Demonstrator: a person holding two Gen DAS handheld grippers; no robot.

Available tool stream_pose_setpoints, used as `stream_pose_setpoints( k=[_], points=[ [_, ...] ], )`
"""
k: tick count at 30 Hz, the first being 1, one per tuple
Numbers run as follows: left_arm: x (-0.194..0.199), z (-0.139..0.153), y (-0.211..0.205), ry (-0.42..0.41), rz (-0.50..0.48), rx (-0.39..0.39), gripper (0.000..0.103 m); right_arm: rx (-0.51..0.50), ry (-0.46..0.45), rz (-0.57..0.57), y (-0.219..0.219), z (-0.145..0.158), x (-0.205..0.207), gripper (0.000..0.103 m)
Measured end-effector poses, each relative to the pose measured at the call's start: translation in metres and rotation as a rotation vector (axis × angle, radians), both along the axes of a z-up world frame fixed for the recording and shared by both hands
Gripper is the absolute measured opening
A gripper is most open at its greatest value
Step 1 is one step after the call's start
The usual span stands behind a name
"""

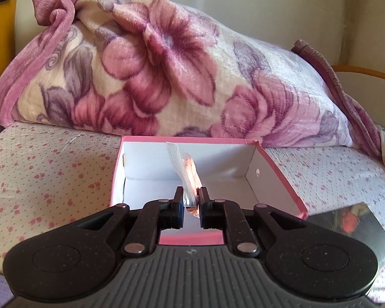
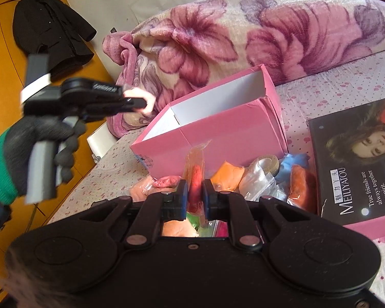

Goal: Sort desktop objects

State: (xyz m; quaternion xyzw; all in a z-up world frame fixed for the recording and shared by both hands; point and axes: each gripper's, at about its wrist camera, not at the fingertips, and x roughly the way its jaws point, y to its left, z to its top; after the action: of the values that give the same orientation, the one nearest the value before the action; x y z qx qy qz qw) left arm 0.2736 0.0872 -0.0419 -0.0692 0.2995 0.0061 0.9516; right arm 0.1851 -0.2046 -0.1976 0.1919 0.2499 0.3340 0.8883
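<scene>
An open pink box [image 1: 277, 172] with a white inside stands on the bed, also seen in the right wrist view as the pink box [image 2: 218, 131]. My left gripper [image 1: 191, 200] is shut on a small clear bag [image 1: 186, 169] with something orange-pink in it, held over the box's near edge. From the right wrist view the left gripper [image 2: 141, 104] hangs left of the box in a gloved hand [image 2: 38, 138]. My right gripper [image 2: 195, 192] is shut on a clear packet with a red piece [image 2: 196, 177], above a pile of coloured bags [image 2: 269, 177].
A folded floral blanket [image 1: 166, 64] lies behind the box. The box lid [image 2: 354, 164], printed with a picture, rests at the right on the dotted bedsheet [image 1: 51, 169]. A black coat [image 2: 51, 28] lies on the orange floor at left.
</scene>
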Motion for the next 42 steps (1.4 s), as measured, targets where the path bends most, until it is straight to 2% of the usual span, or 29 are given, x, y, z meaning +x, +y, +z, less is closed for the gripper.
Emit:
stream_pose_setpoints(
  k=[5, 11, 18, 23, 26, 28, 30, 32, 36, 42],
  points=[
    [0.052, -0.026, 0.006, 0.134, 0.001, -0.096, 0.01, 0.02, 0.011, 0.008, 0.009, -0.003, -0.009, 0.011],
    [0.089, -0.064, 0.006, 0.313, 0.004, -0.13, 0.01, 0.026, 0.033, 0.014, 0.008, -0.007, -0.005, 0.011],
    [0.104, -0.085, 0.002, 0.435, -0.014, -0.115, 0.01, 0.027, 0.046, 0.017, 0.008, -0.01, -0.003, 0.011],
    [0.107, -0.09, 0.003, 0.492, 0.014, -0.066, 0.01, 0.025, 0.051, 0.015, 0.009, -0.01, -0.003, 0.011],
    [0.104, -0.086, 0.002, 0.482, 0.022, -0.026, 0.012, 0.021, 0.048, 0.014, 0.009, -0.01, -0.003, 0.011],
    [0.1, -0.083, 0.003, 0.477, 0.029, -0.006, 0.023, 0.017, 0.046, 0.013, 0.009, -0.01, -0.004, 0.011],
    [0.094, -0.077, 0.005, 0.462, 0.034, -0.006, 0.029, 0.014, 0.043, 0.011, 0.009, -0.009, -0.004, 0.011],
    [0.086, -0.068, 0.007, 0.43, 0.039, -0.005, 0.029, 0.01, 0.04, 0.01, 0.009, -0.009, -0.004, 0.011],
    [0.059, -0.041, 0.007, 0.333, 0.038, 0.062, 0.03, 0.003, 0.035, 0.008, 0.01, -0.009, -0.005, 0.011],
    [-0.008, -0.009, 0.016, 0.226, 0.062, 0.068, 0.03, -0.007, 0.027, 0.004, 0.01, -0.009, -0.007, 0.011]
  ],
)
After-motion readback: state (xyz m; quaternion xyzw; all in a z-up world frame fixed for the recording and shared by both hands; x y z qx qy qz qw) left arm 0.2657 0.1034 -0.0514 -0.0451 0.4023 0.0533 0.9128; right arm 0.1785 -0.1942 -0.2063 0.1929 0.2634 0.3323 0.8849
